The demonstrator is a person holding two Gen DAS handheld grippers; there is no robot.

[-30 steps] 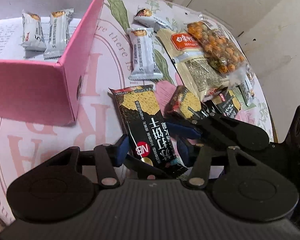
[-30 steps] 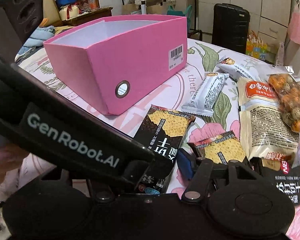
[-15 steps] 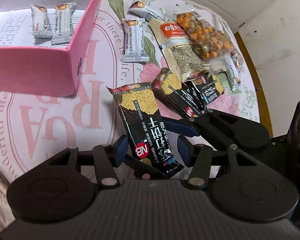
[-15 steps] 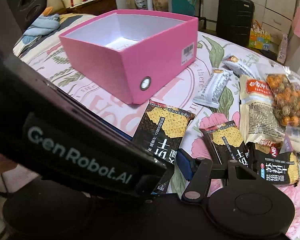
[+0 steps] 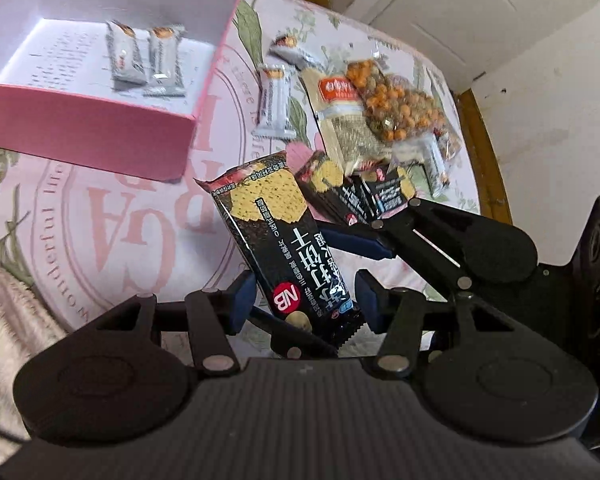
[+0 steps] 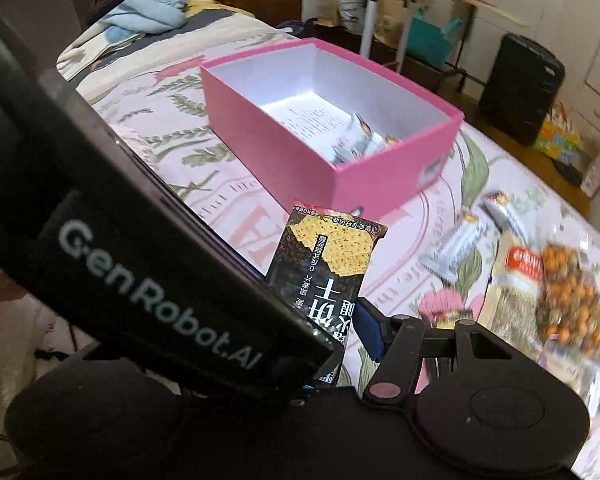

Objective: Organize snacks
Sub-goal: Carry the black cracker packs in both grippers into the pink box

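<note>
A black cracker packet [image 5: 288, 240] hangs lifted above the cloth, printed side up. My left gripper [image 5: 305, 302] is shut on its lower end, a blue pad on each side. My right gripper [image 6: 324, 336] reaches in from the right and also clamps it; its left finger is hidden behind the left gripper's body. The open pink box [image 5: 100, 136] [image 6: 280, 152] stands ahead to the left with two grey-white bars [image 5: 144, 60] lying inside.
More snacks lie on the floral cloth to the right: white bars [image 5: 274, 104], a beige packet [image 5: 340, 120], a bag of orange nuts [image 5: 400, 108] and black cracker packets [image 5: 352, 192]. The cloth's wooden edge [image 5: 484, 160] runs along the right. A black suitcase [image 6: 520, 88] stands behind.
Both grippers have risen together with the black packet, lifting it off the cloth. The box and loose snacks now look smaller and lower, and the box's inside shows in the right view.
</note>
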